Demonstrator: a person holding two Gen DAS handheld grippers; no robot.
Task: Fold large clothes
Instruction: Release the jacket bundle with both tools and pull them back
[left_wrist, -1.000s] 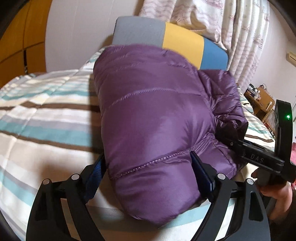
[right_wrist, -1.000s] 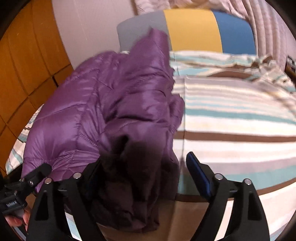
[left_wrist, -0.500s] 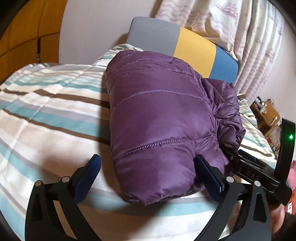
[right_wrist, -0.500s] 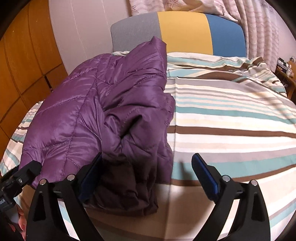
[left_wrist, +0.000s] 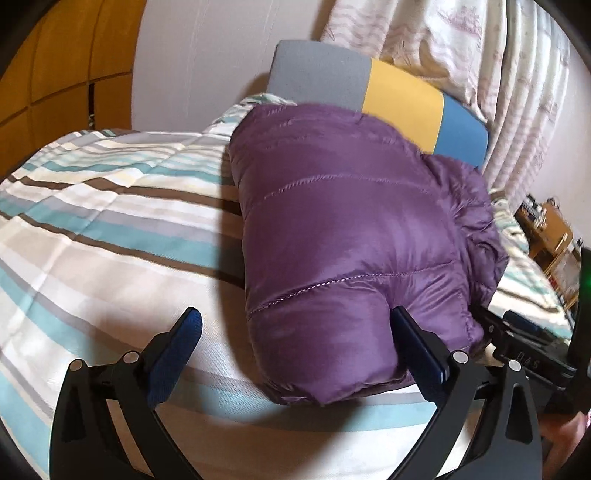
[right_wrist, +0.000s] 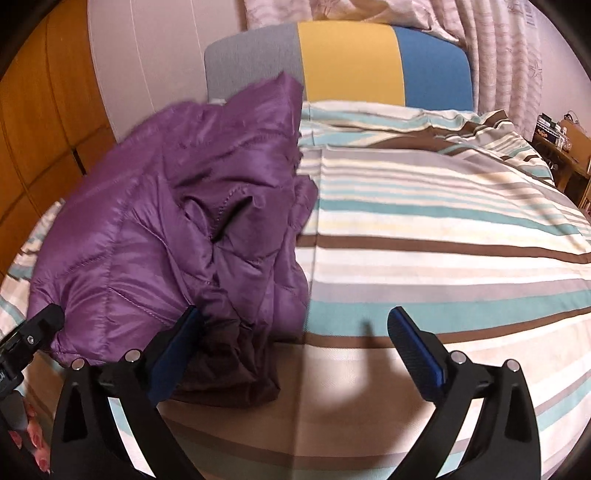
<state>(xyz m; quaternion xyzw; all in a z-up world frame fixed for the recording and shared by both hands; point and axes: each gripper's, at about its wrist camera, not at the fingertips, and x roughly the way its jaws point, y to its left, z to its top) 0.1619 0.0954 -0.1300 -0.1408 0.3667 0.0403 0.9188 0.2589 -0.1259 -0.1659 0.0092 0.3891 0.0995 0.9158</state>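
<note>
The jacket (left_wrist: 351, 240) hides part of the headboard (left_wrist: 399, 96) and blurs along its far edge; shelf clutter (right_wrist: 554, 129) is too small to identify.

Both wrist views angled down, close, sharing purple jacket (left_wrist: 351, 236) on bed (right_wrist: 443, 229)

Purple quilted puffer jacket (left_wrist: 354, 236) — folded, puffy — lying on striped bedspread (left_wrist: 110, 229).

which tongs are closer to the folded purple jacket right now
Left. The left tongs straddle the near end of the purple jacket, open, one finger against it. The right tongs, jaws opening, sit beside its right edge, mostly over the striped bedcover.
</note>
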